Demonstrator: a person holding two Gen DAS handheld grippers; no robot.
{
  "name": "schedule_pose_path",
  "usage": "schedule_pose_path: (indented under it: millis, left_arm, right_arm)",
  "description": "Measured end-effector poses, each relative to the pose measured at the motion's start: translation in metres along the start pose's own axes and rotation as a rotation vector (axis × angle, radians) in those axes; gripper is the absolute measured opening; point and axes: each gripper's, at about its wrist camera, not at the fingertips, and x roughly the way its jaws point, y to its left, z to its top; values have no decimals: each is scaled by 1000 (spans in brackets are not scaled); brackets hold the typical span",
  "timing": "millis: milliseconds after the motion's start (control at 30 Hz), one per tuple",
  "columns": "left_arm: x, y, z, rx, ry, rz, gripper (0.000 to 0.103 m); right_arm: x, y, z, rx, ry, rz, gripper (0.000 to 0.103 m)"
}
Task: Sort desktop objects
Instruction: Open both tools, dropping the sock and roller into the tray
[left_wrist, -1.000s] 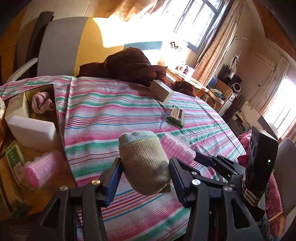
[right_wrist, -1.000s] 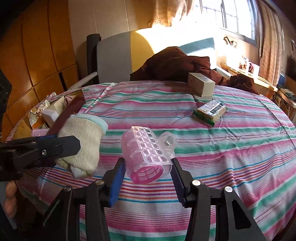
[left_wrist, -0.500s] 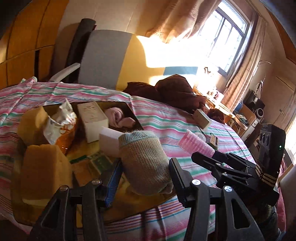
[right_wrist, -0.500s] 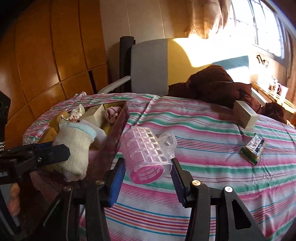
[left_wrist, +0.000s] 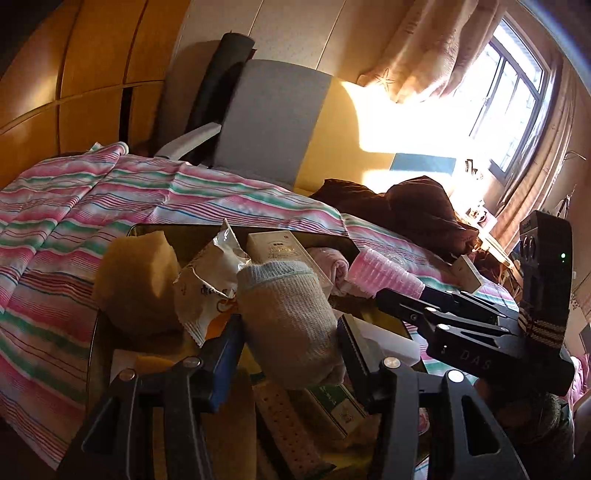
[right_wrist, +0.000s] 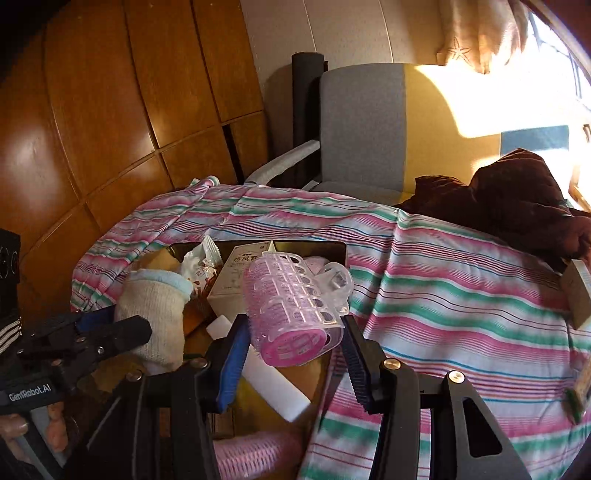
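My left gripper (left_wrist: 290, 341) is shut on a rolled beige sock (left_wrist: 291, 325) with a pale blue cuff. It hangs over the gold tray (left_wrist: 140, 229) at the table's left. My right gripper (right_wrist: 291, 352) is shut on a pink hair roller (right_wrist: 291, 306) that has a clear clip on it. It hovers above the tray's right side (right_wrist: 295, 244). In the right wrist view the sock (right_wrist: 155, 314) and left gripper (right_wrist: 110, 332) are just to the left. In the left wrist view the roller (left_wrist: 384, 275) shows at the right, in the right gripper's fingers (left_wrist: 406, 297).
The tray holds a yellow sponge (left_wrist: 136, 280), a snack packet (left_wrist: 207, 280), a white carton (right_wrist: 236, 273), a white block (right_wrist: 273, 387) and another pink roller (right_wrist: 251, 454). On the striped cloth to the right lie a small box (right_wrist: 576, 291) and a dark brown bundle (right_wrist: 517, 192). A grey chair (right_wrist: 362, 125) stands behind.
Both grippers have swung left from the middle of the striped cloth to above the tray, each still holding its object.
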Motion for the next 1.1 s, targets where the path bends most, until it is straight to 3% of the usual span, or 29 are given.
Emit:
schedule_pose_path:
  millis: [267, 567, 700, 900, 1100]
  left_arm:
    - [0, 8, 0, -19, -16, 20, 56]
    - [-26, 11, -3, -46, -95, 23, 56]
    - [-29, 1, -8, -18, -83, 2, 56]
    - [-22, -42, -21, 72, -29, -86, 60]
    - [-4, -110, -36, 209, 39, -178, 61]
  right_arm:
    - [36, -5, 1, 24, 82, 13, 53]
    - [11, -13, -6, 74, 22, 43, 52]
    - [-10, -27, -16, 119, -14, 31, 53]
    - [-46, -71, -54, 237, -43, -82, 58]
    - [-91, -133, -100, 369, -71, -261, 59]
